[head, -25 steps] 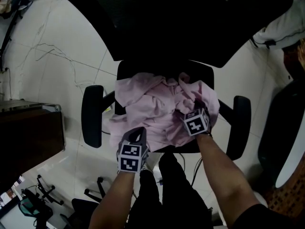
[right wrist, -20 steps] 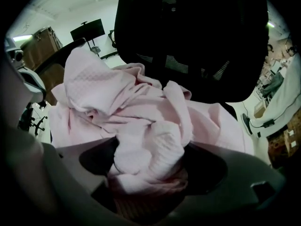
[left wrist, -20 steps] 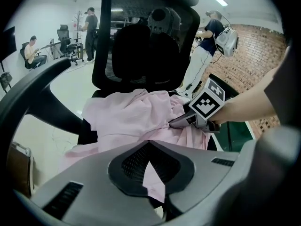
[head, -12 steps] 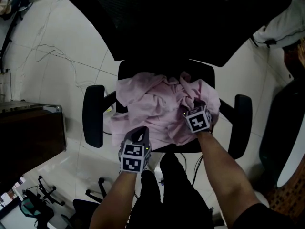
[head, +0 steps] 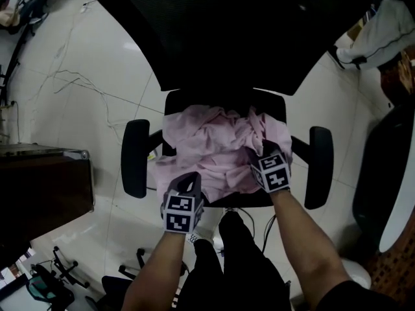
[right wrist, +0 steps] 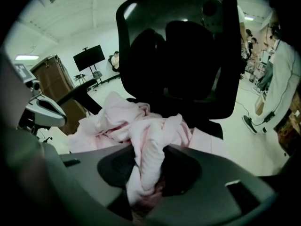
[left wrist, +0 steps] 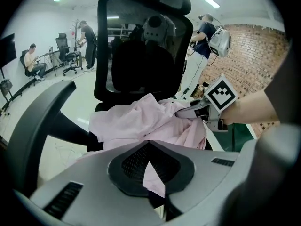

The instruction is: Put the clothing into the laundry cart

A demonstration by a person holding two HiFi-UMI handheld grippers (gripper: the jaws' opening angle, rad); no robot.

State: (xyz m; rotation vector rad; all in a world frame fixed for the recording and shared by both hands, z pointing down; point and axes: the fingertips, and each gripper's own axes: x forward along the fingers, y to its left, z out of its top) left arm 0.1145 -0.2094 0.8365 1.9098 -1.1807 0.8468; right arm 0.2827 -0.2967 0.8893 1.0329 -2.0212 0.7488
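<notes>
A crumpled pink garment [head: 214, 149] lies on the seat of a black office chair [head: 220, 37]. My left gripper [head: 189, 177] is at the garment's near edge, shut on a thin fold of the pink cloth [left wrist: 149, 166]. My right gripper [head: 262, 149] is at the garment's right side. Its jaws have just been closing, and a thick twisted bunch of the cloth [right wrist: 148, 168] is pressed between them. In the left gripper view the right gripper [left wrist: 188, 111] bites into the raised cloth [left wrist: 136, 121]. No laundry cart can be made out.
The chair's armrests [head: 136, 157] [head: 318, 167] flank the seat, and its tall backrest stands behind it. A dark wooden cabinet [head: 39, 183] is at the left. A white bundle [head: 382, 34] lies at the top right. Cables run over the white floor [head: 84, 83]. People stand far off [left wrist: 204, 36].
Both grippers have lifted, the right one more. The right gripper's jaws closed on the garment's right side, and the cloth there is bunched up and pulled inward.
</notes>
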